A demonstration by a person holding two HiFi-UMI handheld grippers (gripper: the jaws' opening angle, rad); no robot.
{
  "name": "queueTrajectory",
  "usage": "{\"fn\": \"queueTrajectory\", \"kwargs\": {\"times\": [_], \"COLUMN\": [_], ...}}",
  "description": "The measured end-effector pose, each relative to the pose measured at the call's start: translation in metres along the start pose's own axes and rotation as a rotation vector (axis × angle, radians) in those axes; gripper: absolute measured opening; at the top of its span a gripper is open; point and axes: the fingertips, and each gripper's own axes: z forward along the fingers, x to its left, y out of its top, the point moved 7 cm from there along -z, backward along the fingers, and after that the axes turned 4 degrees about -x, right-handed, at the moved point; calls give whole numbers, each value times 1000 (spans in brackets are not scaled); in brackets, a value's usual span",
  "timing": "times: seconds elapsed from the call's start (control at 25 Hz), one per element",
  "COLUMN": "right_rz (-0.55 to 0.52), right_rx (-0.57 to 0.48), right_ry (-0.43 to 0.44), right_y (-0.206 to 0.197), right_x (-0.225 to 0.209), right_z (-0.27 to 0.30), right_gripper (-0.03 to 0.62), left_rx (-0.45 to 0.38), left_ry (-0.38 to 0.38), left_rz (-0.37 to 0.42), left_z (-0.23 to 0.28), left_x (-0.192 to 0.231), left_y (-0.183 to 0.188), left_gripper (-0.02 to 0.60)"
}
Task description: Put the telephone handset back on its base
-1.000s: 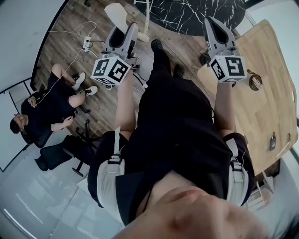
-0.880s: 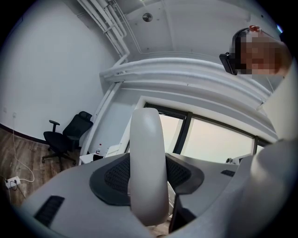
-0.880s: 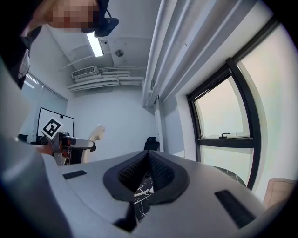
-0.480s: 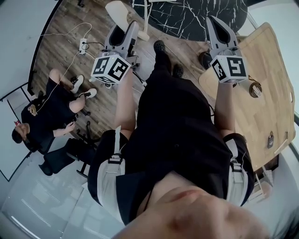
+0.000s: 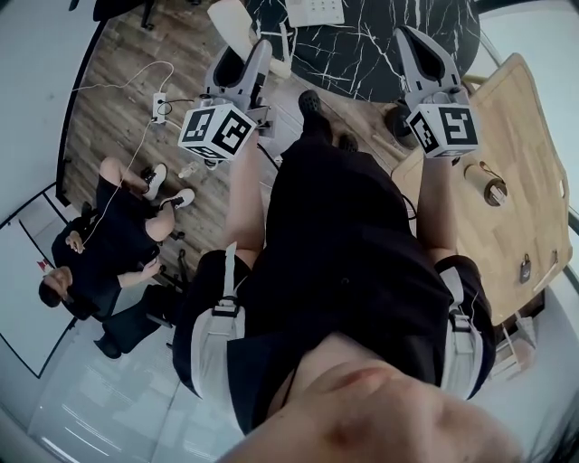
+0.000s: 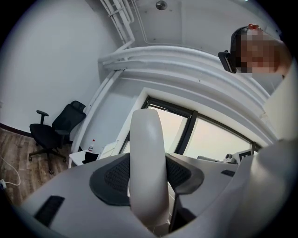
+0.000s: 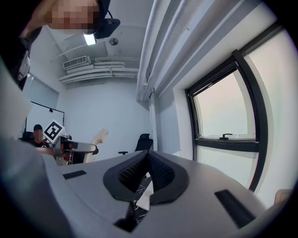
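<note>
My left gripper (image 5: 246,61) is shut on the white telephone handset (image 5: 232,23), held out in front of my body. In the left gripper view the handset (image 6: 145,139) stands upright, clamped between the dark pads. A coiled cord (image 5: 288,38) runs from it toward the white telephone base (image 5: 315,11), which sits on the black marble table (image 5: 380,36) at the top edge. My right gripper (image 5: 409,41) hovers over that table's near edge. In the right gripper view the right gripper (image 7: 148,160) has its jaws closed together on nothing.
A wooden table (image 5: 516,136) stands at the right with a round object (image 5: 493,188) and a small dark item (image 5: 525,268). A person (image 5: 104,249) sits at the left on the wood floor side. A power strip (image 5: 161,95) and cable lie on the floor.
The floor and tables have slid downward in the head view, and the telephone base has come into sight at the top. Both grippers keep the same pose and grip.
</note>
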Motion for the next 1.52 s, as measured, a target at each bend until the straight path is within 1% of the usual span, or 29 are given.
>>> {"fn": "queueTrajectory", "kwargs": {"times": [0.24, 0.44, 0.56, 0.72, 0.8, 1.0, 1.16, 1.32, 1.52], "right_rz": [-18, -23, -24, -35, -33, -13, -9, 2, 10], "right_rx": [4, 7, 14, 34, 49, 76, 118, 140, 156], "right_ry": [-35, -43, -66, -78, -86, -96, -98, -72, -46], "right_y": [6, 6, 4, 1, -1, -10, -19, -26, -33], "right_x": [-2, 2, 3, 9, 14, 18, 17, 12, -4], "right_z": [33, 56, 69, 82, 85, 88, 89, 96, 110], "right_gripper": [31, 31, 31, 31, 31, 31, 31, 31, 31], "left_rx": [14, 29, 46, 105, 133, 163, 206, 239, 285], "left_ry": [-37, -73, -83, -78, -85, -89, -62, -23, 16], "left_rz": [-16, -23, -21, -18, -30, -49, -50, -64, -74], "left_z": [33, 55, 66, 80, 84, 93, 99, 104, 115], "left_x": [27, 48, 59, 74, 79, 86, 91, 97, 100], "left_y": [12, 19, 22, 14, 8, -4, -20, -37, -54], "left_gripper": [224, 224, 224, 224, 224, 224, 223, 223, 224]}}
